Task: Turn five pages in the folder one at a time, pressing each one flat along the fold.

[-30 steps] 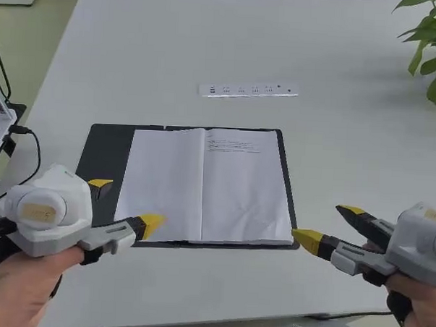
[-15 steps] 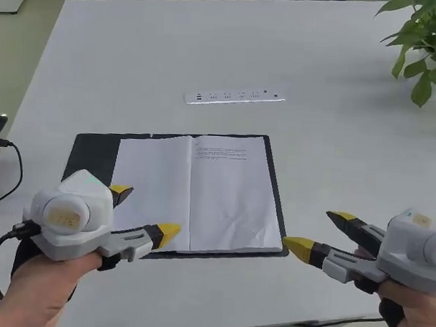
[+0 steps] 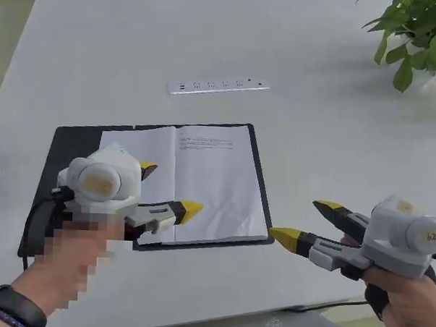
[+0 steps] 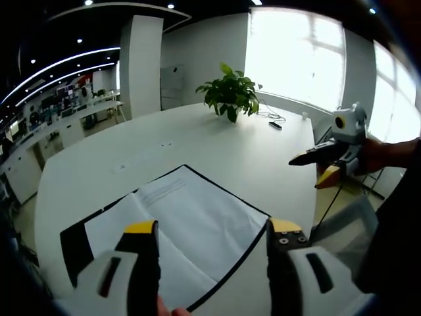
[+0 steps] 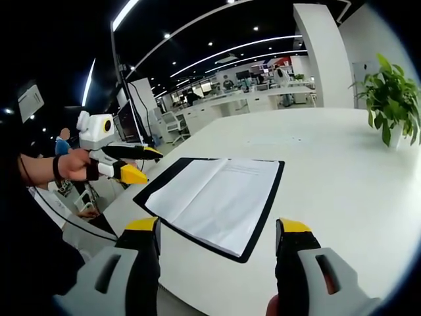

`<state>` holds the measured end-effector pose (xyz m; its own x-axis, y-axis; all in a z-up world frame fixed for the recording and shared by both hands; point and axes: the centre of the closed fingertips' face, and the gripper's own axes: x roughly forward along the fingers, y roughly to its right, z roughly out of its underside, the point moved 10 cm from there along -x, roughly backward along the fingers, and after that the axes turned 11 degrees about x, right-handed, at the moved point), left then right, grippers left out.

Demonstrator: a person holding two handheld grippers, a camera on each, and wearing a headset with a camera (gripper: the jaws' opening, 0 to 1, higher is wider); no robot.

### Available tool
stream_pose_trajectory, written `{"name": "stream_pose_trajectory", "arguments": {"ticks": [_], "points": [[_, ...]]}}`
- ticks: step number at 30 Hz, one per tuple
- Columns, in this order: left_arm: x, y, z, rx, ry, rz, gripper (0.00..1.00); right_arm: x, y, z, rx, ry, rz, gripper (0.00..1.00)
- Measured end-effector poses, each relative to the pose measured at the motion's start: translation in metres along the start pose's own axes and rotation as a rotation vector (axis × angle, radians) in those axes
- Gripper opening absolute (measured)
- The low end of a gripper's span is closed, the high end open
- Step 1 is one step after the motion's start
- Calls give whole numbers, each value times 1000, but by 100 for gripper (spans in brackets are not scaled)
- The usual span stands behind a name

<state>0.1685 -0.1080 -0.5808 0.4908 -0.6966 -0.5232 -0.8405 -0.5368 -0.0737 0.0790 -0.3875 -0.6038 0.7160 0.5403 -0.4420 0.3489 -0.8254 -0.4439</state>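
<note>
The open folder (image 3: 74, 146) lies on the near left part of the white table (image 3: 314, 117). The left gripper (image 3: 168, 187), jaws spread wide and empty, hangs over its near left page. The right gripper (image 3: 304, 220), likewise spread and empty, sits just off its near right corner. The cover is black and the pages (image 3: 210, 174) white, with a few printed lines at the far edge of the right one. A power strip (image 3: 218, 85) lies farther off, and a plant (image 3: 415, 42) stands far right. An open office with ceiling lights surrounds the table.
</note>
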Motion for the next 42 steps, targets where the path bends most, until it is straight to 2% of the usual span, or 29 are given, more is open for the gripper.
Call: {"name": "stream_pose_trajectory", "arguments": {"ticks": [4, 12, 20, 23, 32, 37, 42], "points": [[23, 3, -1, 8, -3, 31, 65, -3, 2, 1, 2, -4, 2, 70], [53, 10, -6, 12, -7, 68, 65, -8, 10, 4, 12, -9, 11, 70], [84, 18, -3, 37, -52, 98, 65, -8, 14, 5, 14, -28, 7, 70], [98, 20, 2, 43, -67, 111, 65, -8, 16, 4, 16, -27, 4, 70], [134, 35, 13, 71, -132, 148, 66, -7, 20, 2, 17, -42, -6, 69], [149, 40, 22, 62, -165, 143, 67, -9, 24, -1, 20, -43, -14, 69], [163, 47, 36, 68, -228, 158, 69, -10, 29, -3, 19, -49, -14, 69]]}}
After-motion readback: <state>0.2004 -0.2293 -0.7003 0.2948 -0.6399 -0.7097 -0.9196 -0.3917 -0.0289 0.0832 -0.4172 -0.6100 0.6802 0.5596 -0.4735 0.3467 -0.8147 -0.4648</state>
